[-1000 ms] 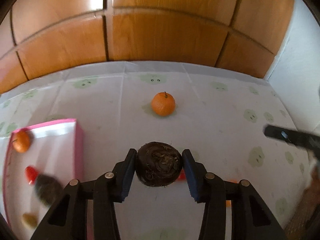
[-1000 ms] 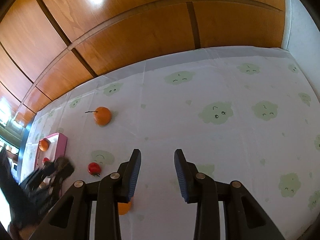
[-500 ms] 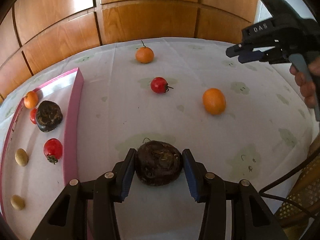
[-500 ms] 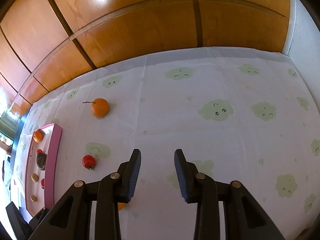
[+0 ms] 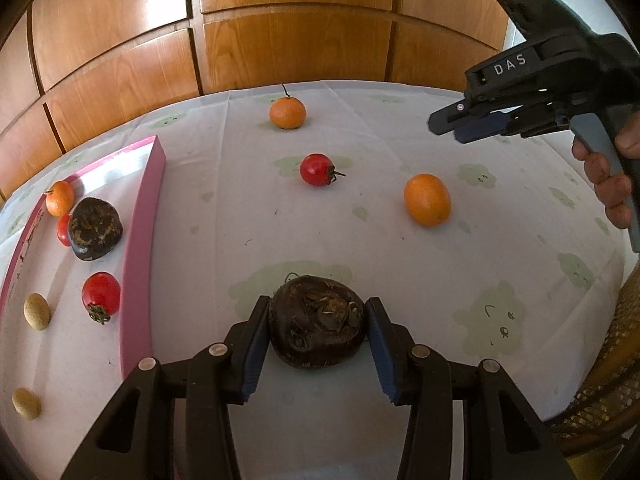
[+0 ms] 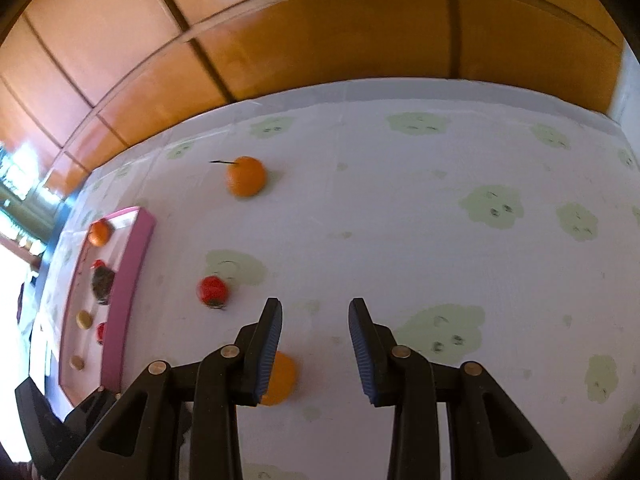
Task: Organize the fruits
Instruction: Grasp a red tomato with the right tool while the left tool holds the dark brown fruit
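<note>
My left gripper (image 5: 318,330) is shut on a dark brown water chestnut (image 5: 317,322), held over the tablecloth right of the pink tray (image 5: 142,240). The tray holds a small orange (image 5: 60,198), a second dark chestnut (image 5: 95,228), two red tomatoes (image 5: 101,294) and two pale nuts (image 5: 37,312). Loose on the cloth are a stemmed mandarin (image 5: 287,112), a red tomato (image 5: 318,169) and an orange kumquat (image 5: 427,199). My right gripper (image 6: 315,322) is open and empty, above the cloth; the kumquat (image 6: 280,378) lies just behind its left finger. It also shows in the left wrist view (image 5: 460,126).
A white tablecloth with green cloud prints (image 6: 492,204) covers the table. Wooden wall panels (image 5: 280,44) stand behind it. A wicker chair edge (image 5: 608,380) is at the right. The mandarin (image 6: 245,176), tomato (image 6: 213,289) and tray (image 6: 132,280) show left in the right wrist view.
My left gripper, still holding the chestnut, has pulled back and risen, so the tray and loose fruits come into view. My right gripper has shifted slightly left and stays open.
</note>
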`<state>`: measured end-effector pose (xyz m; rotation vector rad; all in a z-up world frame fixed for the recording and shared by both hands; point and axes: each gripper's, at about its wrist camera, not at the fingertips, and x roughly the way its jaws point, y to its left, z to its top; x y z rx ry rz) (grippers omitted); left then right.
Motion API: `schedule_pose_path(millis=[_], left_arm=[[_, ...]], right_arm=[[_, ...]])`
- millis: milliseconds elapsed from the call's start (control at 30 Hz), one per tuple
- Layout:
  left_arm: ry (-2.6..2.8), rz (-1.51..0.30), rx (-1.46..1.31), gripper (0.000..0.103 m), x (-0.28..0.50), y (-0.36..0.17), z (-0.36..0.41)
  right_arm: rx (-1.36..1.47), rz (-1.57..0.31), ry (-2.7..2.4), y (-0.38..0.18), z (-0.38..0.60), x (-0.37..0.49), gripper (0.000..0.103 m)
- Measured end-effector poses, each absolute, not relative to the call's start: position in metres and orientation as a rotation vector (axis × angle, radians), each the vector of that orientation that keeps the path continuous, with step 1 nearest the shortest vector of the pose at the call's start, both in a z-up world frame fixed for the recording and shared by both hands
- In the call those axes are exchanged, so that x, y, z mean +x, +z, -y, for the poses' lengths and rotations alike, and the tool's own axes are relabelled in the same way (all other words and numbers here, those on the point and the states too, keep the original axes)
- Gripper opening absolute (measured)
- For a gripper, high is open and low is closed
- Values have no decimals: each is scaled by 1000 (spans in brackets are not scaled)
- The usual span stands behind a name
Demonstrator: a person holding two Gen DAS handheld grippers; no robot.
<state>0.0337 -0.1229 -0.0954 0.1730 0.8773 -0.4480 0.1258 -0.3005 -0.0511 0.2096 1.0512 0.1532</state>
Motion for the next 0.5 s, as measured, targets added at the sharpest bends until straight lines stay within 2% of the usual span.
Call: schedule_pose_path(millis=[233, 500], left_arm=[[-453, -872, 164, 47, 34, -95, 122], [-466, -863, 154, 47, 32, -95, 120]], right_arm=[[94, -1096, 311, -56, 235, 147, 35], [-134, -1182, 291, -91, 187, 174, 35]])
